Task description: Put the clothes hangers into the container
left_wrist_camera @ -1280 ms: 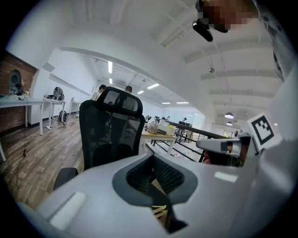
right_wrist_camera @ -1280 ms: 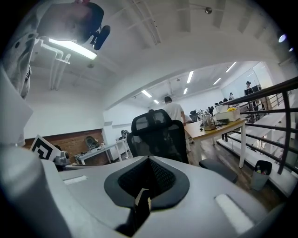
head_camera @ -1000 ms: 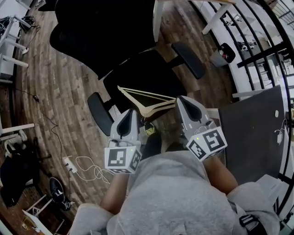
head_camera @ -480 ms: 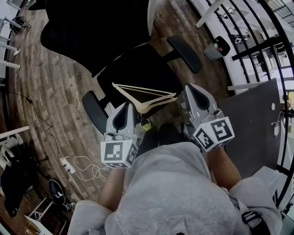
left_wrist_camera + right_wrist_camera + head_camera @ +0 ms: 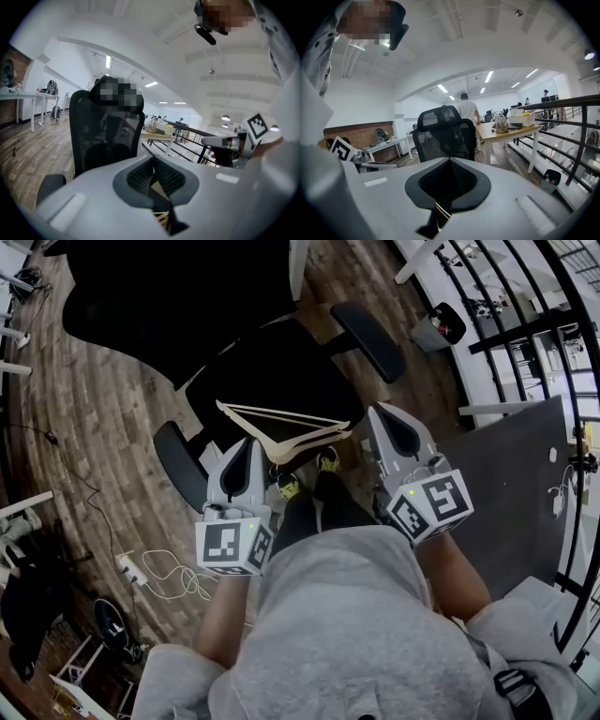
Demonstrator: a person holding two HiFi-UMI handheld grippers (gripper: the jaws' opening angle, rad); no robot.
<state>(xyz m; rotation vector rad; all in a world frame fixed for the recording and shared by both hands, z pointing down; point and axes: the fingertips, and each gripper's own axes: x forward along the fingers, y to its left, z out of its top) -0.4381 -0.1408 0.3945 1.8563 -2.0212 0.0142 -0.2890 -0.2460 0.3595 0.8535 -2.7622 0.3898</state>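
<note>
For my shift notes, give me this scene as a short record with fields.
held item: wooden hangers
left gripper: shut on the wooden hangers
right gripper: jaws together on the hangers' other end
below: black office chair on wood floor
container: not in view

We find no words, numbers or brand names that can be read in any of the three views. The only signs are black-and-white square markers, one on the left cube (image 5: pixel 230 547) behind the left gripper (image 5: pixel 251 444) and one on the right cube (image 5: pixel 429 508) behind the right gripper (image 5: pixel 381 412). They are coded block patterns, not letters, and we cannot read them.
</note>
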